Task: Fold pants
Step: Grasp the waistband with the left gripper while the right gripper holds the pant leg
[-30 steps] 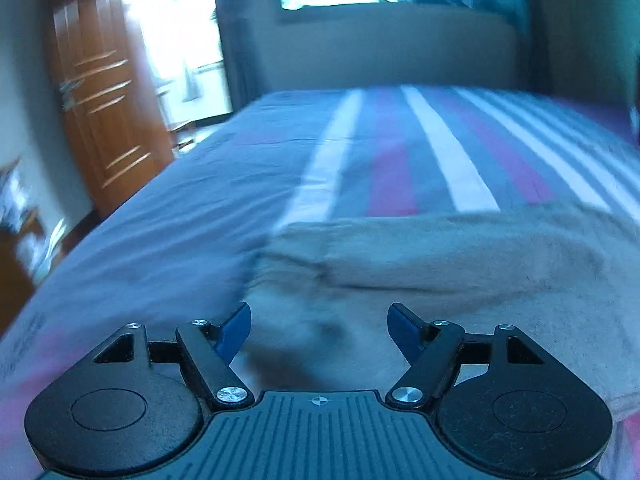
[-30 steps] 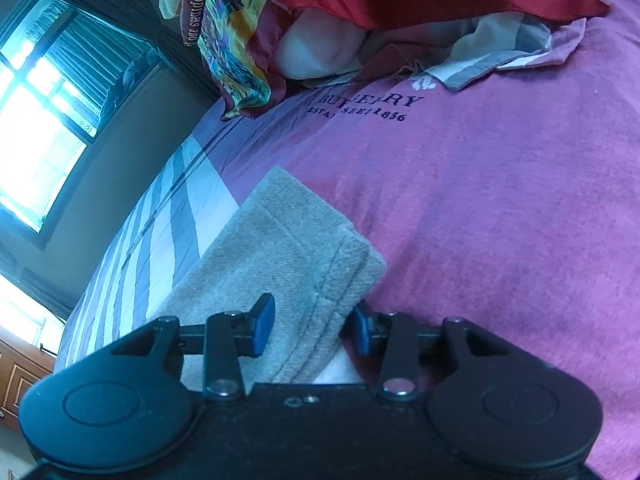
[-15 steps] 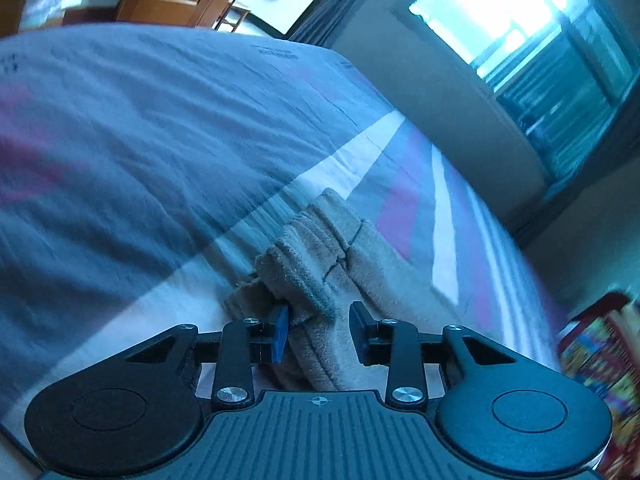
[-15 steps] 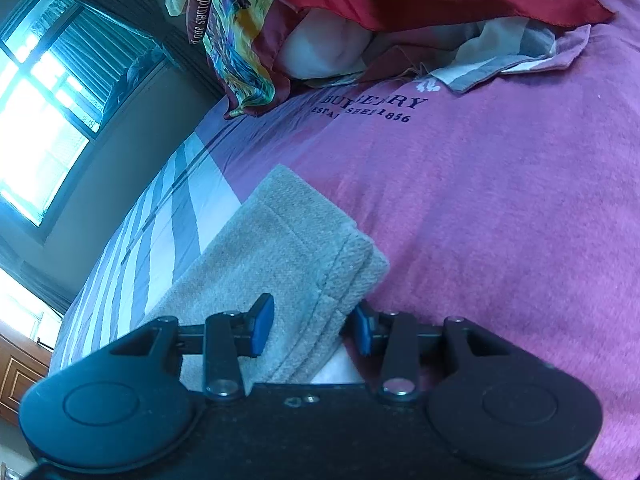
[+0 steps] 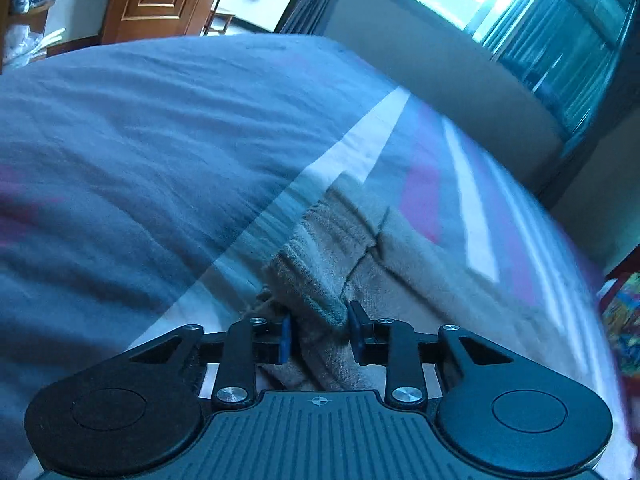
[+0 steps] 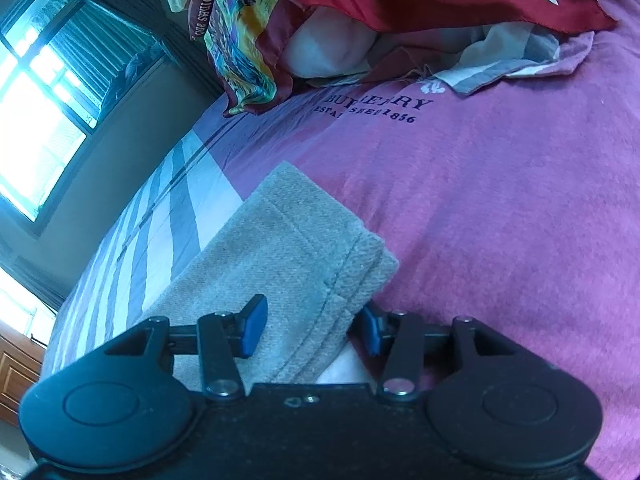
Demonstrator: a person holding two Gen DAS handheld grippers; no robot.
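My left gripper [image 5: 318, 330] is closing on a bunched, ribbed end of the grey pants [image 5: 320, 276], which sits between its blue pads [image 5: 285, 338] with both pads against the cloth, on the striped bedsheet [image 5: 160, 160]. My right gripper [image 6: 312, 328] is opening, its pads apart around the stitched hem of the pants [image 6: 280, 248] and no longer pinching it, where the stripes meet pink. The sheet [image 6: 480, 220] reads "BURBERRY" over "ESTABLISHED 1856", creased, and the colourful cloth [image 6: 240, 40] beyond shows "happiness and", cut off
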